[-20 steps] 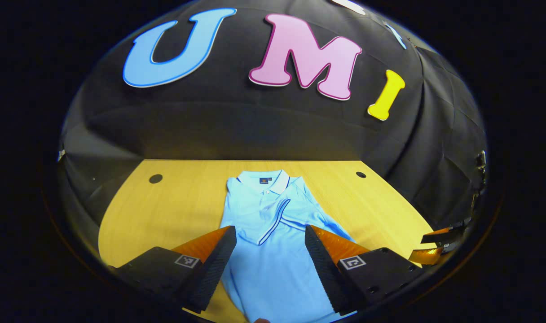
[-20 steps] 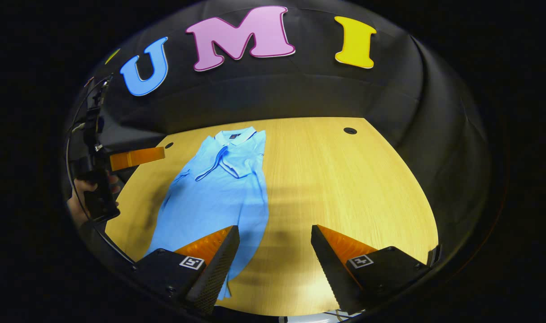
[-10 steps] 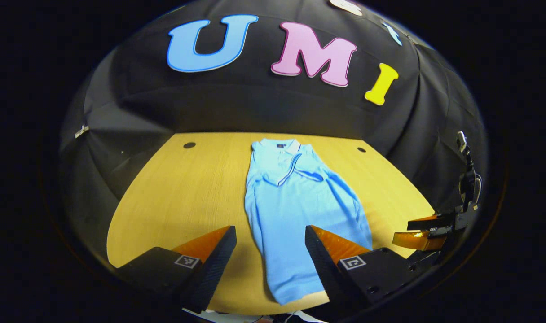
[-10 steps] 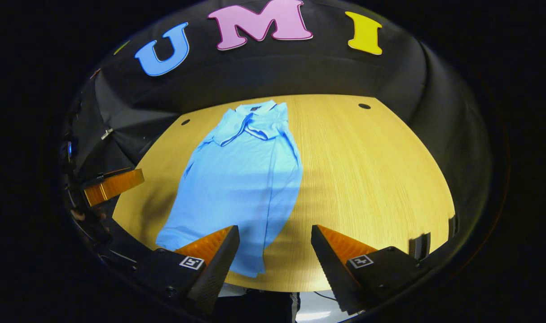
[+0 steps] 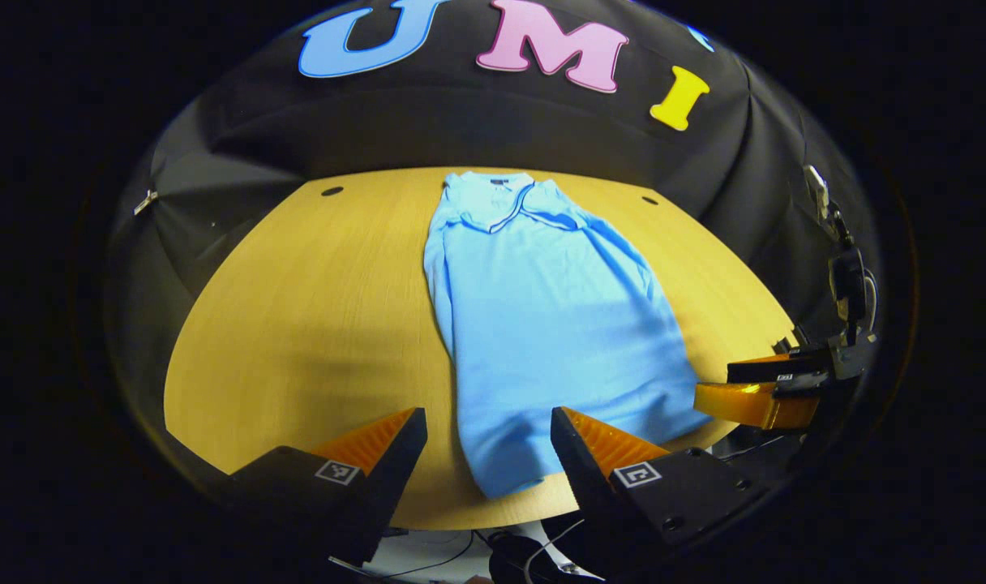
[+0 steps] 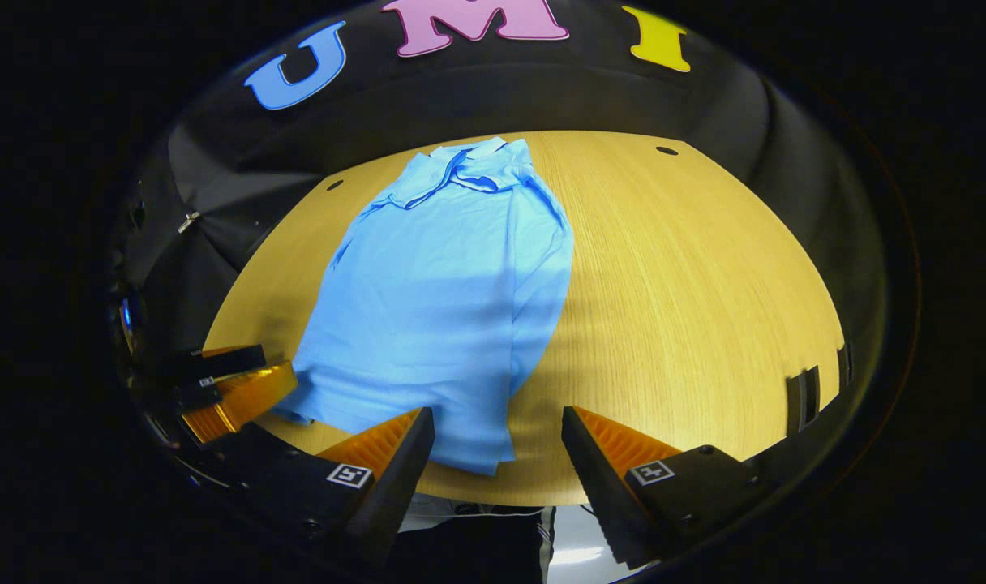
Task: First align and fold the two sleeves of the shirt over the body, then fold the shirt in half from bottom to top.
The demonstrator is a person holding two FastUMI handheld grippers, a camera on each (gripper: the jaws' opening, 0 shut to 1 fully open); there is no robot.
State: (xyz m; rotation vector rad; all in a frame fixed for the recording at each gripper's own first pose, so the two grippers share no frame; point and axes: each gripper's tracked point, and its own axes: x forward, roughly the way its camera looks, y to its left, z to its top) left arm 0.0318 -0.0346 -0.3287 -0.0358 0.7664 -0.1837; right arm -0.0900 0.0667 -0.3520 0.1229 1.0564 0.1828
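Black cloth walls close in a booth around a yellow wooden table (image 5: 298,324) (image 6: 688,308), which has small dark holes near its far corners. On the table lies a light blue shirt (image 5: 542,324) (image 6: 444,300), stretched lengthwise with its collar (image 5: 493,182) (image 6: 469,154) at the far edge and its hem close to the near edge. Both sleeves are folded in over the chest, their striped cuffs crossing just below the collar. The cloth lies fairly flat, with soft creases along the right side.

The left gripper (image 5: 489,442) hangs above the near edge, its two fingers spread wide, one on each side of the hem's left corner, holding nothing. The right gripper (image 6: 497,442) (image 5: 756,393) hangs just above the hem's right corner, fingers likewise apart and empty. In the right gripper view the left gripper (image 6: 233,381) shows at the shirt's lower left corner.
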